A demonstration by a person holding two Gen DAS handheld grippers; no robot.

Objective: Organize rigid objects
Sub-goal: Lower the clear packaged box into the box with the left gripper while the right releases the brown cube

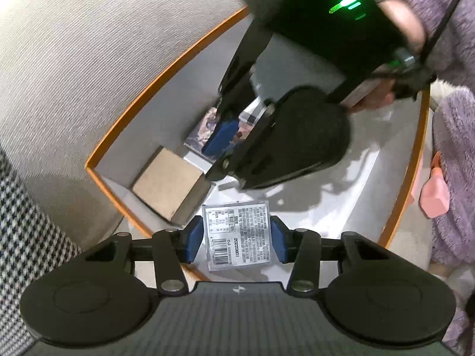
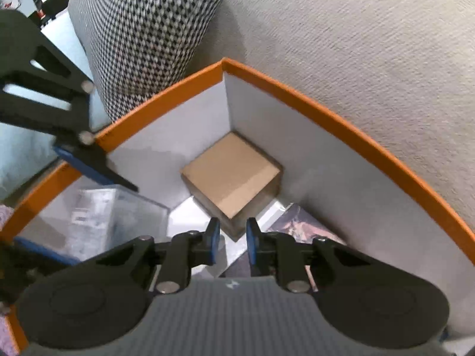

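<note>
Your left hand-held gripper [image 1: 236, 238] pinched the clear case [image 1: 239, 234] — rigid, slick, probably light — across its side edges; your right hand-held gripper [image 2: 232, 244] stood nearly closed, empty.

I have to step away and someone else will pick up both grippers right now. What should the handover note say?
Left gripper: shut on the clear labelled case, held over the white floor of the orange-rimmed box.
Right gripper: jaws narrow, nothing between the pads, low inside the box above the picture card.
In the box: brown cardboard cube in the far corner, the picture card lying flat beside it.
Done: cube and card are in the box.
Left: set the clear case down in the box and release; whether anything outside still needs packing cannot be seen.
</note>
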